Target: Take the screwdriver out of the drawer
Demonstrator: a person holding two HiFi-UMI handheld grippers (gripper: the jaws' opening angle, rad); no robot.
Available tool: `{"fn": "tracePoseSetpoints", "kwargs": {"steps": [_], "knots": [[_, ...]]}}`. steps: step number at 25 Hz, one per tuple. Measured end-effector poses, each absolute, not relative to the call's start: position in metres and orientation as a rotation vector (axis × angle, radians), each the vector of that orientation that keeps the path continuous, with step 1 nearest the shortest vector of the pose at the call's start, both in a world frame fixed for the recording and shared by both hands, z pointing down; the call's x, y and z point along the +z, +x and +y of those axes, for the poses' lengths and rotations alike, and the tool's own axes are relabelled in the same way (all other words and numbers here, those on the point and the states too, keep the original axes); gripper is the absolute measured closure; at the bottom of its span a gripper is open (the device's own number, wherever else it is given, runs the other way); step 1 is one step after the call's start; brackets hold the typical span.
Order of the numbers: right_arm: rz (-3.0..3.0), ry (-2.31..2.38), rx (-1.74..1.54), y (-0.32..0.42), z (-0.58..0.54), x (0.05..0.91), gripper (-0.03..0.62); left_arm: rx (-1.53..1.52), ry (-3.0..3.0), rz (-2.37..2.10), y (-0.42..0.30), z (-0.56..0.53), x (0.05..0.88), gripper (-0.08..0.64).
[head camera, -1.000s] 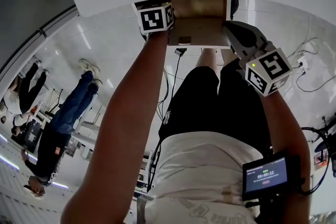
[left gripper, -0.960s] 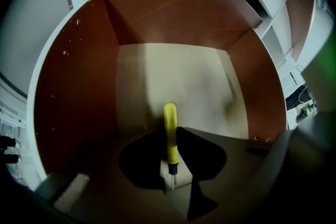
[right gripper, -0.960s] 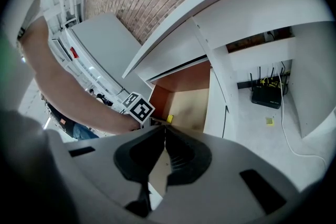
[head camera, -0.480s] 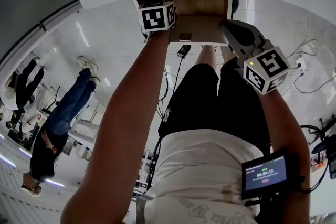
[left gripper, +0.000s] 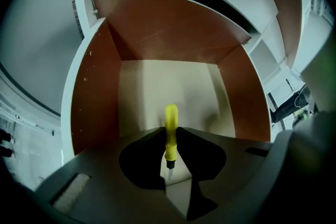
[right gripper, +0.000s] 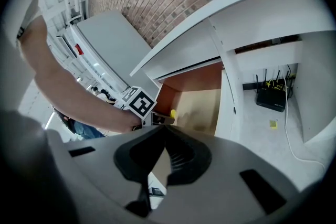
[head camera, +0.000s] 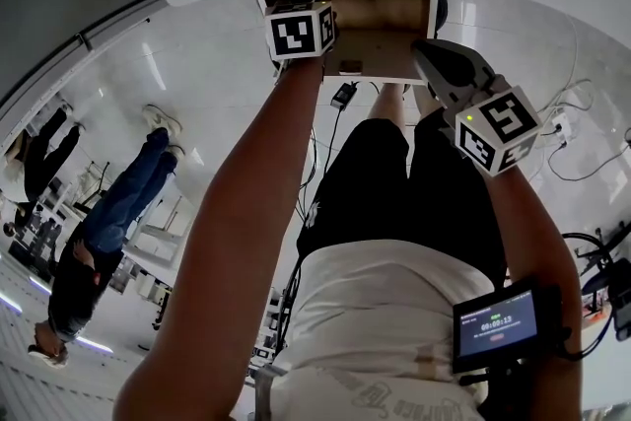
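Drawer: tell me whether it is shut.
No, the drawer stands pulled out, its brown walls and pale floor open to view behind the screwdriver.

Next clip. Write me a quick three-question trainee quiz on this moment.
1. True or false: the drawer is closed.
2. What colour is the screwdriver handle? A red, B yellow, C blue.
3. Fill in: between the jaws of the left gripper stands the ____.

Key:
1. False. It is pulled open.
2. B.
3. Screwdriver. The jaws have just been closing and now grip its handle.
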State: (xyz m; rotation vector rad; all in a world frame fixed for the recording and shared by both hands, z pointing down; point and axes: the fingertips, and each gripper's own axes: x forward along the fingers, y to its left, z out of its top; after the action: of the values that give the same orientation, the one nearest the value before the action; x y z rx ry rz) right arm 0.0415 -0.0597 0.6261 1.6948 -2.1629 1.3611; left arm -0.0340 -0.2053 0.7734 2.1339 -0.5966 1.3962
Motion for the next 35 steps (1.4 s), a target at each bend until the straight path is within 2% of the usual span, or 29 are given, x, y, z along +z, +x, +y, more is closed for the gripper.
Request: {"fn": "tracePoseSetpoints", "kwargs": {"steps": [35], "knots": [[-2.123, 1.579, 1.314, 0.033, -0.055, 0.633, 0.586, 1.218, 2.172, -0.573, -0.038, -0.176, 0.712, 0.494]]}}
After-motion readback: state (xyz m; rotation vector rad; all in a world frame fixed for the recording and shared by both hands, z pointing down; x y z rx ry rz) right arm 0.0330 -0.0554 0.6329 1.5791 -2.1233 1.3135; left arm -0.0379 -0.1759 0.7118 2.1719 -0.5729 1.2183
